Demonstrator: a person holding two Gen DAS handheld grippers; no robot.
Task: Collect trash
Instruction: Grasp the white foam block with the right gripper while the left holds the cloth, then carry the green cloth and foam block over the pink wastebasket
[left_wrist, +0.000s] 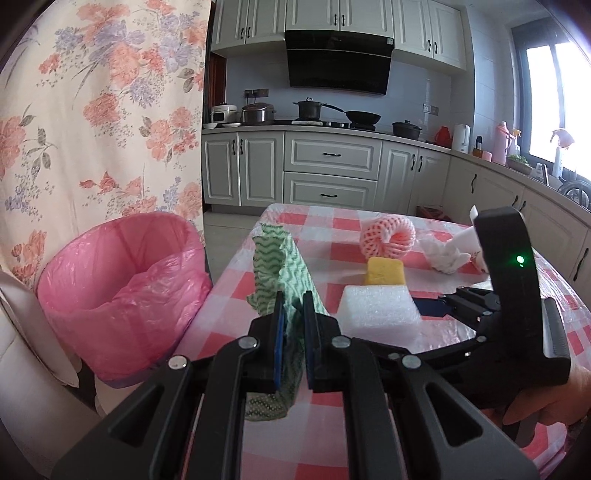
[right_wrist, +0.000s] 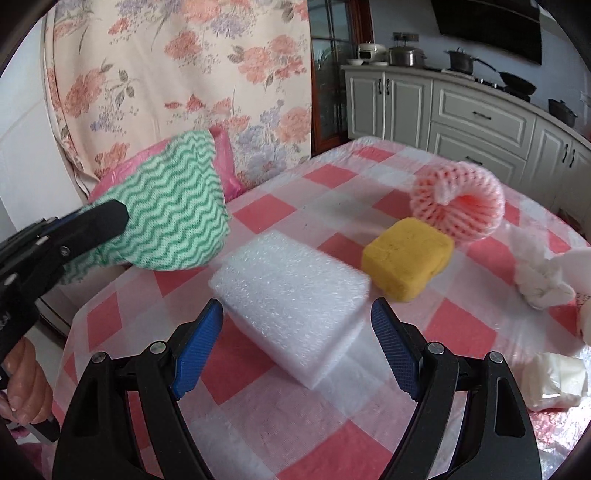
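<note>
My left gripper (left_wrist: 293, 301) is shut on a green wavy-striped cloth (left_wrist: 282, 269) and holds it above the table's left edge, beside the pink-lined trash bin (left_wrist: 122, 291). The cloth (right_wrist: 173, 218) and the left gripper (right_wrist: 110, 218) also show in the right wrist view. My right gripper (right_wrist: 297, 314) is open, its blue pads on either side of the near end of a white foam block (right_wrist: 291, 291), apart from it. The right gripper shows in the left wrist view (left_wrist: 439, 304) next to the block (left_wrist: 380, 304).
On the red-checked table (right_wrist: 332, 424) lie a yellow sponge (right_wrist: 406, 258), a pink foam fruit net (right_wrist: 461, 199), crumpled white tissue (right_wrist: 539, 280) and a white wrapper (right_wrist: 557, 380). A floral curtain (left_wrist: 92, 110) hangs behind the bin. Kitchen cabinets (left_wrist: 332, 166) stand beyond.
</note>
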